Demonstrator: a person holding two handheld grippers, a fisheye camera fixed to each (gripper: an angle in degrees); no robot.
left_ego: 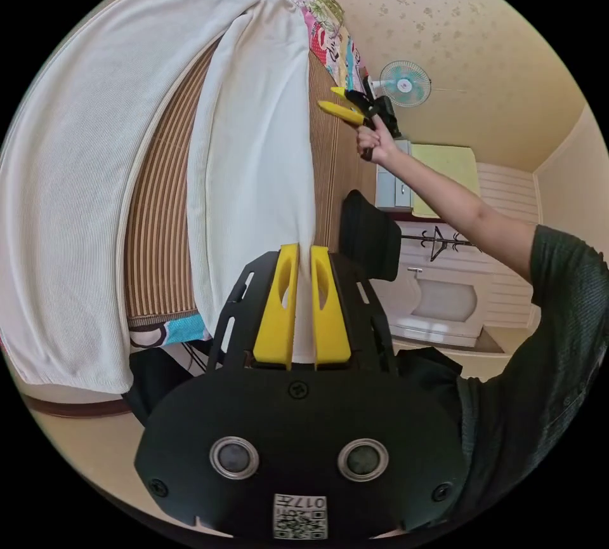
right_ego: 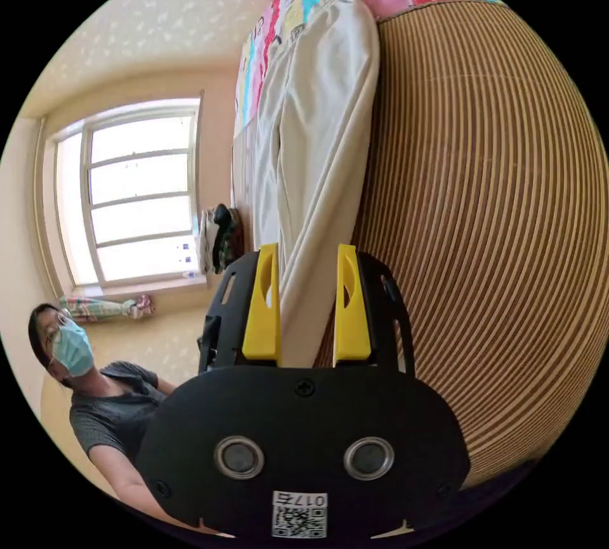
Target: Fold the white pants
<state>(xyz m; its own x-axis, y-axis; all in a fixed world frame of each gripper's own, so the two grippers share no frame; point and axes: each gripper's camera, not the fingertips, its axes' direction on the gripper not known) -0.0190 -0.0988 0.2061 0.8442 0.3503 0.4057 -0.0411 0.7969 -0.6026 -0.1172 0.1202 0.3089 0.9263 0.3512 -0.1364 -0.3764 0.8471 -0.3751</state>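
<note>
white ribbed pants (left_ego: 95, 193) lie spread on the striped reed mat (left_ego: 155, 244), waist end toward the patchwork quilt (left_ego: 320, 22), two legs fanning apart with bare mat between them. my left gripper (left_ego: 303, 314) has its yellow fingers (left_ego: 277, 308) nearly together, clamped on the hem of the nearer leg. further right in the left gripper view, my right gripper (left_ego: 346, 106) is up by the waist, jaws spread.

right gripper view: my right gripper (right_ego: 307, 314) has fingers (right_ego: 262, 308) apart, straddling the folded edge of the pants (right_ego: 317, 149) but not pressing on it. mat (right_ego: 482, 206) to the right.

risk, as i judge it: if i pull the left hem across before the right side closes, the waist is unanchored and the whole piece drags and skews. the thin rib knit could also slip from a shallow pinch, or bunch on the mat ridges.
</note>
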